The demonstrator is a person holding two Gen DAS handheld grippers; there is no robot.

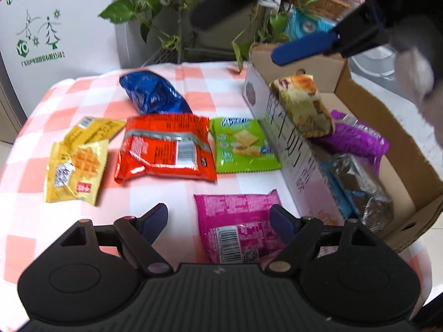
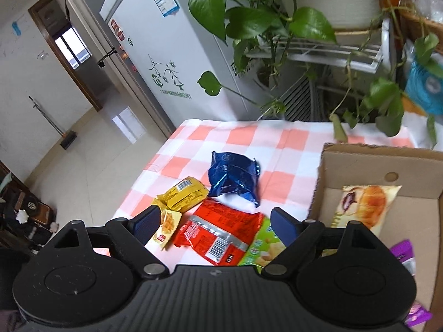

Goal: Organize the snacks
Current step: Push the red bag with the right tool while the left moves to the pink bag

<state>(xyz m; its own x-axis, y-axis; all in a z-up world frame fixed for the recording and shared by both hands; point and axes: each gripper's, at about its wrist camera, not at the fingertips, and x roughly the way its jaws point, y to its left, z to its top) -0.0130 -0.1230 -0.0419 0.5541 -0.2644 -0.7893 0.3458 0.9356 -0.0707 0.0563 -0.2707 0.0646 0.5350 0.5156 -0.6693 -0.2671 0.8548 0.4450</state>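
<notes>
Two grippers, both spread wide and holding nothing: left gripper low over pink packet, right gripper above red packet. Cardboard box alongside, bread packet leaning on its wall, purple packet inside.

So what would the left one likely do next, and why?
Probably ease down and close on the pink packet: the left gripper is open and empty with its jaws either side of that packet, which lies on the tablecloth beside the cardboard box.
</notes>
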